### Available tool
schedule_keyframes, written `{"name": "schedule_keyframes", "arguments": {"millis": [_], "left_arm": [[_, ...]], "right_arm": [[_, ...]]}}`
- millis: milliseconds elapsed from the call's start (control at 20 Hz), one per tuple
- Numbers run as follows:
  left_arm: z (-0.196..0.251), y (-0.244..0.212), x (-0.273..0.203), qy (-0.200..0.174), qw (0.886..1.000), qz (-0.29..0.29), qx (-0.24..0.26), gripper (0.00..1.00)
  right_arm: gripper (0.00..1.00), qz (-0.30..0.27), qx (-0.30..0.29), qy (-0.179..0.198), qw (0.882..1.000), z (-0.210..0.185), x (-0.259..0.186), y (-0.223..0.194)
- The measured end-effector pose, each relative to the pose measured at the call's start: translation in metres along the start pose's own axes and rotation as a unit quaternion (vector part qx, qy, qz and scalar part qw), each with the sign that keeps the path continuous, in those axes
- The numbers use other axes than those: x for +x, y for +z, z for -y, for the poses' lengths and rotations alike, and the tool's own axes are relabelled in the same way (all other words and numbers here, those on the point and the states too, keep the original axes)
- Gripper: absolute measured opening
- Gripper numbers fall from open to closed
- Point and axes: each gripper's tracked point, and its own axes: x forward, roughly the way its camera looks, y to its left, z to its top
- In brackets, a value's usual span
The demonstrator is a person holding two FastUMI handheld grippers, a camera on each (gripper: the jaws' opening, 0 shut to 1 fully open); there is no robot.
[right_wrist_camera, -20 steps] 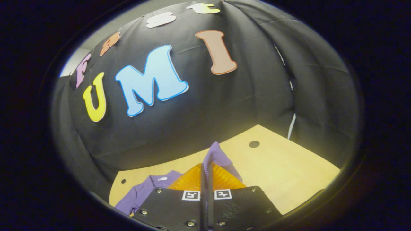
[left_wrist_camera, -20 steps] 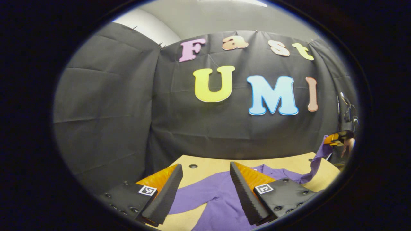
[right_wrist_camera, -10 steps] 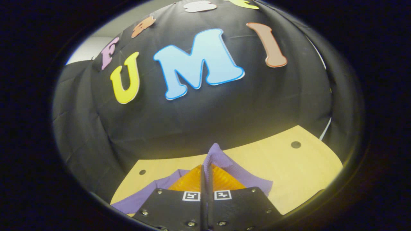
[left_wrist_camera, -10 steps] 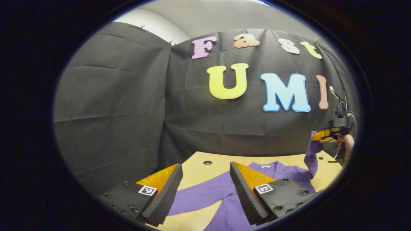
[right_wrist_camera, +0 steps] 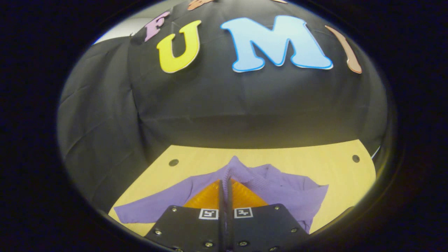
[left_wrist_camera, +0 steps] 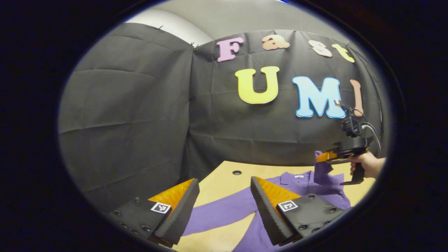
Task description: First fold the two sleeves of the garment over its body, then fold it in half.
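On bench: purple garment, collar toward the booth wall. Right gripper clamped on sleeve, cuff poking up past the tips, raised over the garment's body (seen too from the left gripper view, at far right, hand on the handle). Left gripper fingers spread apart, holding nothing, above the other sleeve, which lies flat, stretched out sideways on the wood.

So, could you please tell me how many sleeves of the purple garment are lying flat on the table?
1. The left sleeve lies stretched out on the table; the right sleeve is lifted over the body, pinched in the right gripper.
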Motion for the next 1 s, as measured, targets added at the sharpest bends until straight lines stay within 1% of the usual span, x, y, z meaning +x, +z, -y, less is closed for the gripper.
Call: {"name": "schedule_keyframes", "arguments": {"millis": [100, 150, 200, 500, 600, 700, 750, 800, 950, 1000], "left_arm": [[-0.007, -0.007, 0.001, 0.002, 1.0, -0.005, -0.001, 0.96], [-0.01, -0.009, 0.002, 0.004, 1.0, -0.007, -0.002, 0.96], [-0.013, -0.011, 0.002, 0.006, 1.0, -0.009, -0.003, 0.96], [-0.029, -0.02, 0.005, 0.015, 1.0, -0.015, -0.008, 0.96], [-0.032, -0.027, 0.008, 0.016, 1.0, -0.02, -0.009, 0.96], [-0.032, -0.03, 0.01, 0.018, 0.999, -0.024, -0.012, 0.96], [-0.032, -0.031, 0.012, 0.018, 0.999, -0.025, -0.013, 0.96], [-0.032, -0.034, 0.013, 0.018, 0.999, -0.026, -0.013, 0.96], [-0.033, -0.039, 0.015, 0.021, 0.999, -0.029, -0.014, 0.96], [-0.035, -0.042, 0.017, 0.023, 0.999, -0.03, -0.015, 0.96]], "right_arm": [[0.02, -0.02, -0.019, 0.003, 1.0, -0.014, 0.013, -0.016], [0.06, -0.031, -0.026, 0.003, 0.999, -0.019, 0.019, -0.025], [0.02, -0.042, -0.031, 0.004, 0.999, -0.025, 0.025, -0.033], [0.03, -0.077, -0.068, -0.006, 0.995, -0.04, 0.049, -0.064], [0.06, -0.081, -0.076, -0.012, 0.994, -0.039, 0.049, -0.067], [0.14, -0.078, -0.08, -0.007, 0.994, -0.044, 0.047, -0.066], [0.29, -0.073, -0.085, -0.007, 0.994, -0.045, 0.046, -0.065], [0.36, -0.068, -0.09, -0.008, 0.994, -0.045, 0.043, -0.061], [0.75, -0.054, -0.099, -0.01, 0.994, -0.048, 0.036, -0.054], [0.83, -0.048, -0.101, -0.011, 0.994, -0.049, 0.033, -0.05]]}}
